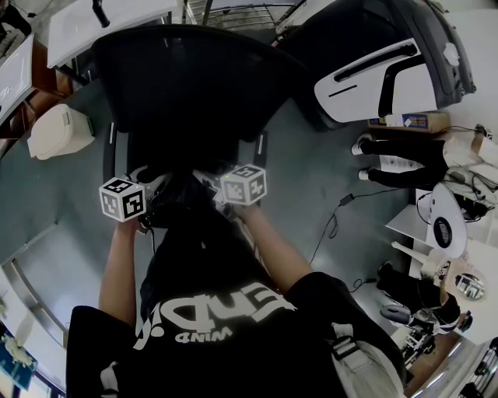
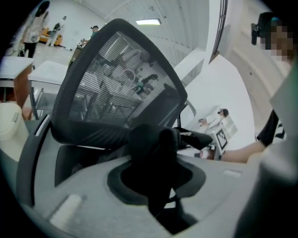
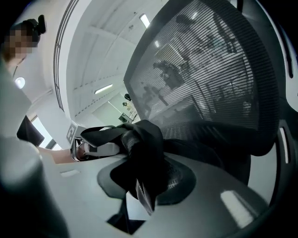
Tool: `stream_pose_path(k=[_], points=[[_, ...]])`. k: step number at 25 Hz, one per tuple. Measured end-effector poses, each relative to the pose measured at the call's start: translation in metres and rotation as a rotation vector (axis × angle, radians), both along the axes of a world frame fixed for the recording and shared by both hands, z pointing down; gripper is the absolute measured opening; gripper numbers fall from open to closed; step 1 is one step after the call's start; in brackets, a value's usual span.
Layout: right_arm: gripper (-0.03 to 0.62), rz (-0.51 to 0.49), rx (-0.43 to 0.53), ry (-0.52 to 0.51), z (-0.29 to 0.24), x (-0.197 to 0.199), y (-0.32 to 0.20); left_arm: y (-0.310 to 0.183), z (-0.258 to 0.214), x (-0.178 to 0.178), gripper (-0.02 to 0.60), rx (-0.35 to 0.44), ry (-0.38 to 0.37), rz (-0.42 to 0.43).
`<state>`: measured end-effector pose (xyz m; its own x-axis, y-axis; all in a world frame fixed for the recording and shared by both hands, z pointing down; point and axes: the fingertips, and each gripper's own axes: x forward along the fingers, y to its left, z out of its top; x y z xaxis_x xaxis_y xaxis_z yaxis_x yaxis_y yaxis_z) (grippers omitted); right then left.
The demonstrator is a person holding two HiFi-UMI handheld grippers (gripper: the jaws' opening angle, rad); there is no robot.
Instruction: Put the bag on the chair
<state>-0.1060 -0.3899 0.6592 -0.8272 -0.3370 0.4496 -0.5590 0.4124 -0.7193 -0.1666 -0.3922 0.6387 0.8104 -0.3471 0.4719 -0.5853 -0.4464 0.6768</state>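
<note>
A black bag hangs bunched between my two grippers, just in front of the black mesh office chair. My left gripper, with its marker cube, is shut on a fold of the bag's black fabric. My right gripper is shut on another bunch of the fabric and a strap. Both point toward the chair's backrest. The bag hides most of the seat; the armrests show on either side.
A cream bin stands left of the chair, with a white desk behind it. A big white-and-black shell sits at the back right. A person's legs, a cardboard box and a floor cable are at the right.
</note>
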Motion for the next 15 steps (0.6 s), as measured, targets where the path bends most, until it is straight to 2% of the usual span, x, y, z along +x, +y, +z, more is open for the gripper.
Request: stream_pose_path(k=[8, 15], points=[[0.101, 0.010, -0.040, 0.014, 0.018, 0.000, 0.000, -0.001, 0.014, -0.001, 0.110, -0.030, -0.010, -0.021], [0.141, 0.006, -0.060, 0.003, 0.018, 0.009, 0.004, 0.001, 0.011, 0.000, 0.152, -0.036, -0.027, -0.015]])
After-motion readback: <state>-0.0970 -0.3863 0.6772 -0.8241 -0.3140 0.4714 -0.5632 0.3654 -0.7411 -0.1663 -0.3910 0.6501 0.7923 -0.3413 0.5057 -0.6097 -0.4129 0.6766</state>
